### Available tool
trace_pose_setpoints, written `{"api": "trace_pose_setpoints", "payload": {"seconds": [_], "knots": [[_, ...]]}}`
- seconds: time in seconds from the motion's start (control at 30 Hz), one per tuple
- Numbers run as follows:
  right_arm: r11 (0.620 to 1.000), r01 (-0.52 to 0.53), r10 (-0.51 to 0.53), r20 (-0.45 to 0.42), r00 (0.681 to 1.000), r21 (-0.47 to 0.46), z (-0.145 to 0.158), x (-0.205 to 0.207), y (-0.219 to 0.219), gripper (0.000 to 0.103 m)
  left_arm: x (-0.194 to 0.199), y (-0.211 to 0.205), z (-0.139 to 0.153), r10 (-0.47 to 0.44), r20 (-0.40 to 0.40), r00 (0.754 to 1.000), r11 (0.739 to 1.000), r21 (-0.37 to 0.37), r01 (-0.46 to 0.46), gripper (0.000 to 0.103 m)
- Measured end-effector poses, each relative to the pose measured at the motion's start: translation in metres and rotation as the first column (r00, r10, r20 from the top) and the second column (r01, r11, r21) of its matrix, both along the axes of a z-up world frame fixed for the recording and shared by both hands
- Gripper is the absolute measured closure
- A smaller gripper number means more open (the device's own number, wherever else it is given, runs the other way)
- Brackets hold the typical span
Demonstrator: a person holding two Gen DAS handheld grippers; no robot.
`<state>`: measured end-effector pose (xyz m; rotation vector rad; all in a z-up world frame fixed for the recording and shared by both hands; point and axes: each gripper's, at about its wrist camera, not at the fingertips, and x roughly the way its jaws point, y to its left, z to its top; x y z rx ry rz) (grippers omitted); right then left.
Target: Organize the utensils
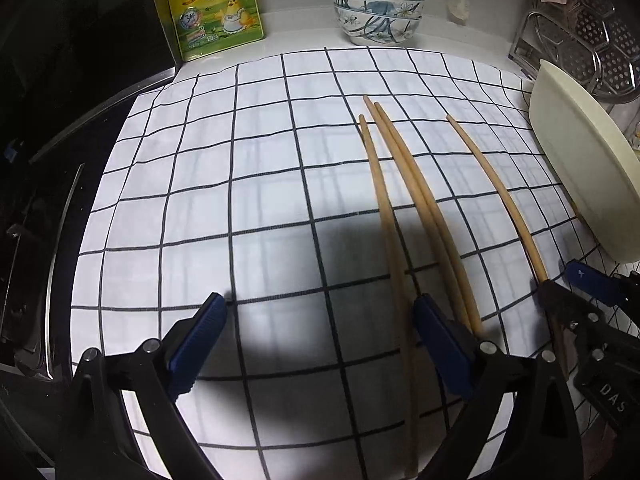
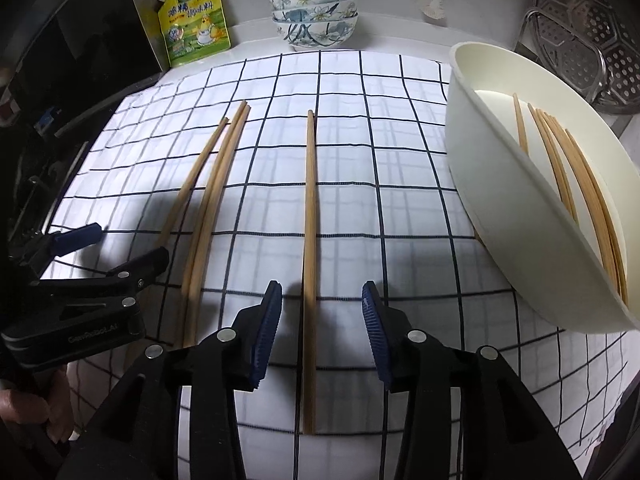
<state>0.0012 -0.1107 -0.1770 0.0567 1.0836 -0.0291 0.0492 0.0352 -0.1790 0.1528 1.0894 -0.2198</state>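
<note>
1. While both grippers point down at the checked cloth (image 2: 400, 168), four chopsticks lie loose on it, running from the lower part of each frame toward the top.
2. Right gripper (image 2: 322, 334), bottom centre of its own view: jaws apart, blue pads (image 2: 264, 336) on either side of the single chopstick (image 2: 309, 240) without touching it. That chopstick rests flat on the cloth.
3. Left gripper (image 1: 320, 344), bottom of its own view: jaws spread wide with bare cloth between them. Its right pad (image 1: 436, 344) sits over the lower ends of the three chopsticks (image 1: 404, 200).
4. Those three chopsticks (image 2: 212, 184) lie left of centre in the right view, two of them touching side by side, the third just beside them.
5. White tub (image 2: 520, 216), right edge of the right view, tilted on the cloth; a bundle of chopsticks (image 2: 576, 176) lies inside it.
6. Stacked floral bowls (image 2: 316, 16) stand at top centre beyond the cloth, and a yellow pouch (image 2: 196, 20) leans at upper left.
7. A metal rack (image 2: 592, 52) fills the upper right corner.
8. A hand (image 2: 36, 412) grips the left gripper's handle at lower left of the right view.
</note>
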Motion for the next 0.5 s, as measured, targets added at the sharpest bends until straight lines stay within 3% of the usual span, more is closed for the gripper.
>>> {"api": "trace_pose_setpoints", "payload": {"seconds": [0.13,0.23,0.37,0.4,0.43,0.5], "knots": [[0.999,-0.001,0.001,-0.009,1.0,-0.039,-0.006,0.008,0.004,0.063,-0.002,-0.006,0.003,-0.012,0.019,1.0,1.0,-0.015,0.012,0.024],[0.999,-0.008,0.008,-0.005,1.0,-0.04,-0.006,0.011,0.006,0.065,-0.003,-0.008,0.006,-0.026,0.034,0.999,0.999,-0.022,0.026,0.046],[0.998,-0.044,0.043,-0.003,0.999,-0.043,-0.006,0.014,0.013,0.096,-0.004,-0.015,0.01,-0.055,0.033,0.998,0.998,-0.026,0.056,0.075],[0.998,-0.051,0.051,-0.004,0.999,-0.048,-0.006,0.014,0.015,0.096,-0.004,-0.016,0.01,-0.063,0.028,0.998,0.998,-0.029,0.064,0.089],[0.997,-0.056,0.056,-0.004,0.998,-0.045,-0.005,0.015,0.015,0.097,-0.003,-0.017,0.011,-0.069,0.016,0.997,0.997,-0.035,0.069,0.096],[0.998,-0.06,0.06,-0.007,0.998,-0.027,-0.005,0.015,0.015,0.097,-0.003,-0.015,0.011,-0.071,0.003,0.997,0.996,-0.045,0.071,0.096]]}}
